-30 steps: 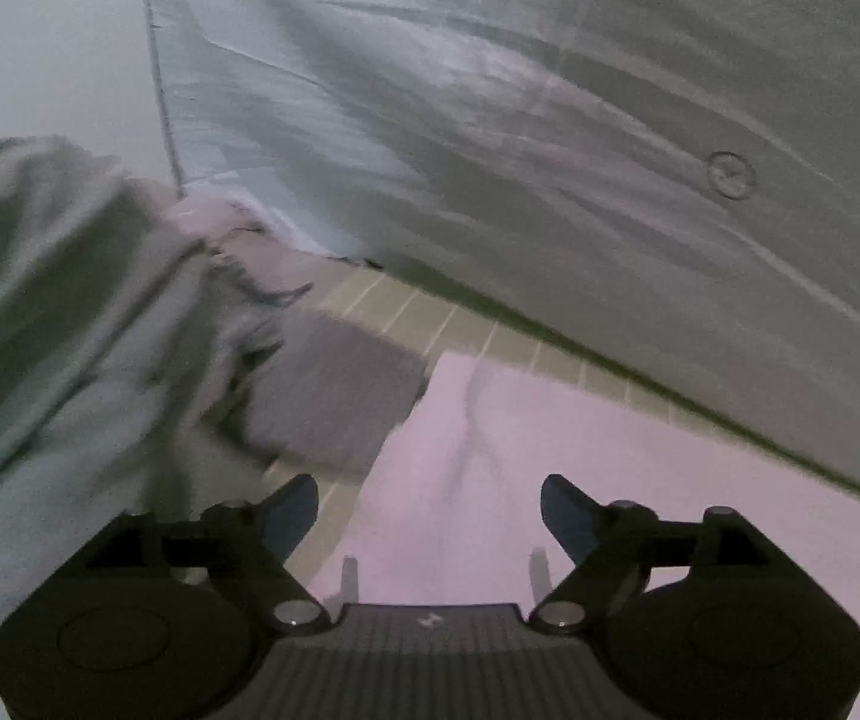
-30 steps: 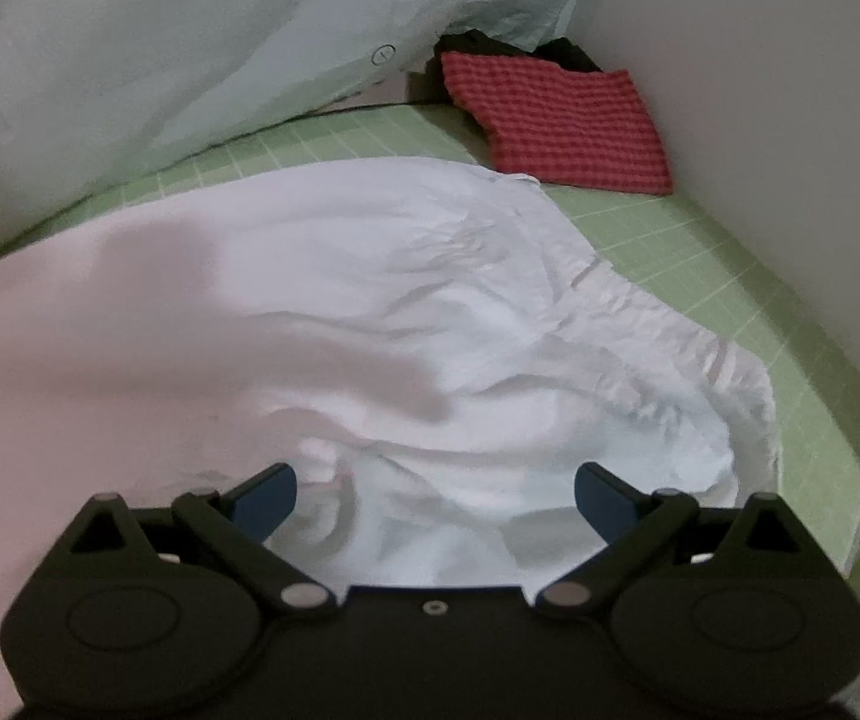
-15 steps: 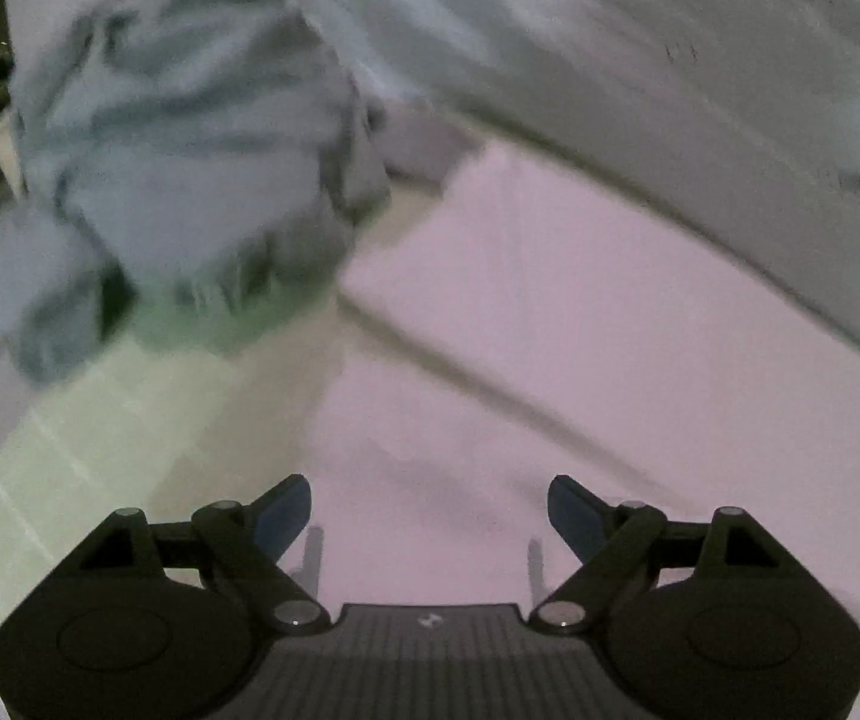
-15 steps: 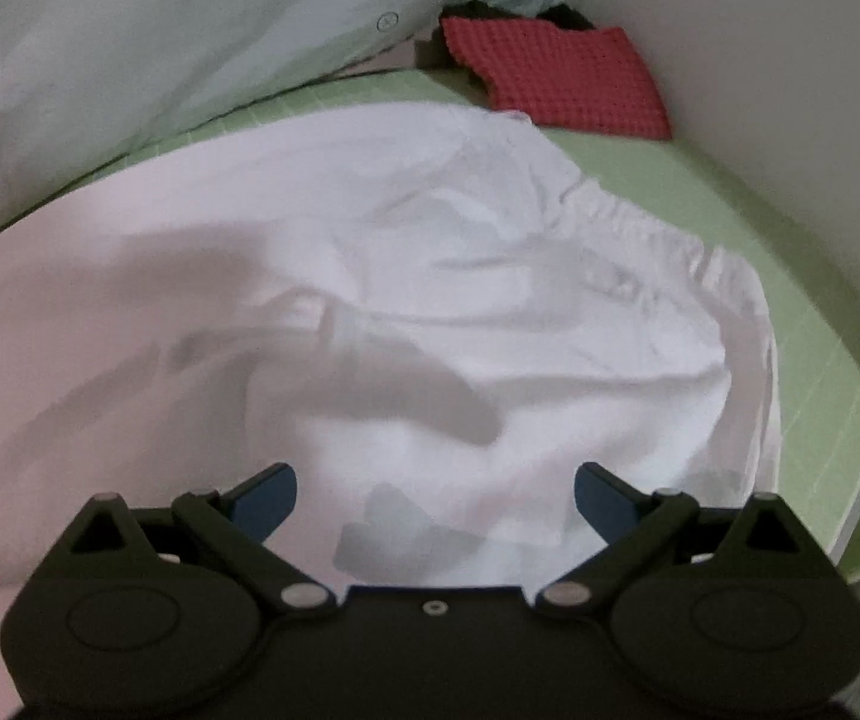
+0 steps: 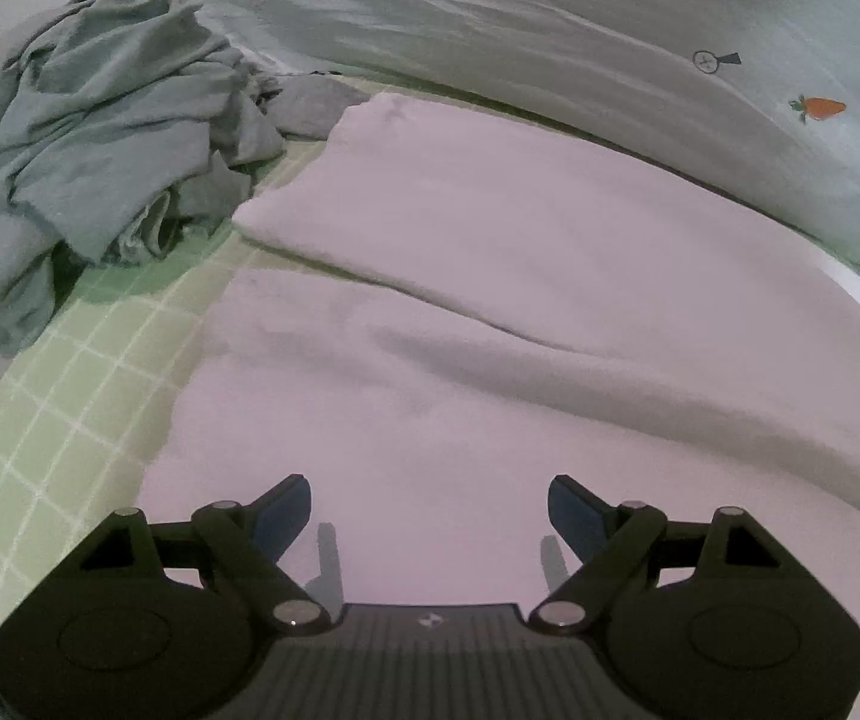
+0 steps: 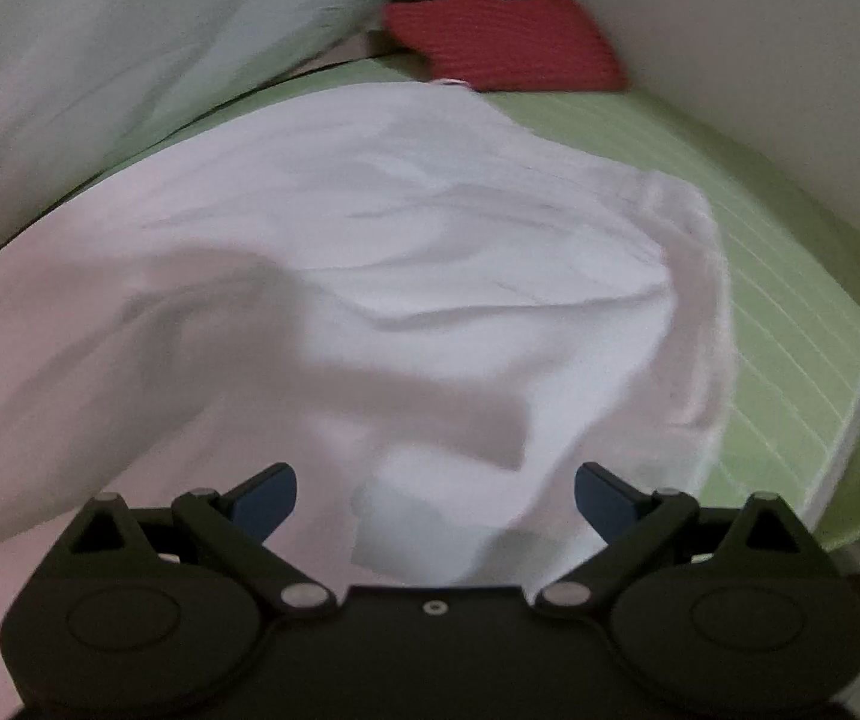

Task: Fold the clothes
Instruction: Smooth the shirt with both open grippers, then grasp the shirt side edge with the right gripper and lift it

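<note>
A pale pinkish-white garment (image 5: 520, 312) lies spread over the green gridded mat (image 5: 57, 396), with a folded layer ridged across its middle. My left gripper (image 5: 430, 510) hovers open just above its near part, nothing between the fingers. In the right wrist view the same white garment (image 6: 430, 276) is wrinkled, its gathered edge curving at the right. My right gripper (image 6: 436, 498) is open over the near edge, where a small white tag (image 6: 411, 534) shows.
A heap of crumpled grey-green clothes (image 5: 105, 120) sits at the mat's far left. A pale printed sheet (image 5: 610, 48) with a carrot motif hangs behind. A folded red checked cloth (image 6: 502, 48) lies in the far right corner by a white wall (image 6: 760, 60).
The left gripper has swung from the back sheet and grey heap down over the white garment. The right gripper has pulled back toward the garment's near edge, bringing the tag into view.
</note>
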A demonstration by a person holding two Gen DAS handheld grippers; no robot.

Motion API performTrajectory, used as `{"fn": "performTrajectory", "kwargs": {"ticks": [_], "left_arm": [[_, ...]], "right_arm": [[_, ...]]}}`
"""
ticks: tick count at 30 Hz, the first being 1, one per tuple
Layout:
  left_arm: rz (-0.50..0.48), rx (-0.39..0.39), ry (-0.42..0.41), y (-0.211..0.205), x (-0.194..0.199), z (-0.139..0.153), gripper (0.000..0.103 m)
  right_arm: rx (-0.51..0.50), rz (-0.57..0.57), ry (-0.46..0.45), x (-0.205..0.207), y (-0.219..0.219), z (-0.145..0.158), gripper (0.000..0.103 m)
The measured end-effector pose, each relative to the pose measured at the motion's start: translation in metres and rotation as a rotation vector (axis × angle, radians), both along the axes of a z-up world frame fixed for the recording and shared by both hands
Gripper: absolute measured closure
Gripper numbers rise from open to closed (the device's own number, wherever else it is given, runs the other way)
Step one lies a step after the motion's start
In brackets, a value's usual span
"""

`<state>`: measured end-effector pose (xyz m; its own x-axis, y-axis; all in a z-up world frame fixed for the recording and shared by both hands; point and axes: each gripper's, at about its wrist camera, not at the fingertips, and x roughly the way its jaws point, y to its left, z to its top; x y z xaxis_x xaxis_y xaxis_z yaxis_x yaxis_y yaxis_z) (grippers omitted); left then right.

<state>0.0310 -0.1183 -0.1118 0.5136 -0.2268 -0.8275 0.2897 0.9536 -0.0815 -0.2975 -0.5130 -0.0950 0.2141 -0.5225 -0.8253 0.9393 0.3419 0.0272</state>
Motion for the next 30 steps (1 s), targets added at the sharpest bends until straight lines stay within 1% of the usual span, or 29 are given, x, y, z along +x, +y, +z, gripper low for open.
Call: {"fn": "performTrajectory", "kwargs": {"ticks": [3, 6, 10, 16, 21, 23, 26, 28, 29, 30], "left_arm": [[0.018, -0.020, 0.019, -0.008, -0.019, 0.004, 0.016], [0.009, -0.009, 0.016, -0.021, -0.041, 0.008, 0.016], [0.003, -0.010, 0.032, -0.034, -0.068, 0.010, 0.016], [0.018, -0.003, 0.062, -0.052, -0.106, 0.007, 0.016], [0.052, -0.044, 0.078, -0.059, -0.130, 0.007, 0.016], [0.071, -0.080, 0.088, -0.059, -0.138, 0.007, 0.016], [0.105, -0.150, 0.113, -0.060, -0.150, 0.006, 0.016], [0.121, -0.174, 0.126, -0.061, -0.156, 0.004, 0.016], [0.127, -0.178, 0.130, -0.062, -0.158, 0.003, 0.016], [0.135, -0.182, 0.133, -0.063, -0.161, 0.002, 0.016]], "right_arm": [[0.017, -0.061, -0.041, -0.030, -0.019, 0.001, 0.002], [0.034, -0.111, -0.084, -0.060, -0.036, -0.001, 0.002], [0.101, -0.153, -0.148, -0.092, -0.058, -0.014, 0.002], [0.281, -0.172, -0.400, -0.123, -0.077, -0.034, 0.001], [0.529, -0.187, -0.703, -0.137, -0.096, -0.054, 0.001], [0.617, -0.178, -0.759, -0.134, -0.097, -0.062, 0.001], [0.677, -0.119, -0.765, -0.129, -0.096, -0.066, 0.001], [0.743, -0.101, -0.774, -0.124, -0.097, -0.070, 0.002], [0.797, -0.117, -0.792, -0.121, -0.096, -0.076, 0.004], [0.852, -0.134, -0.809, -0.119, -0.095, -0.081, 0.011]]}}
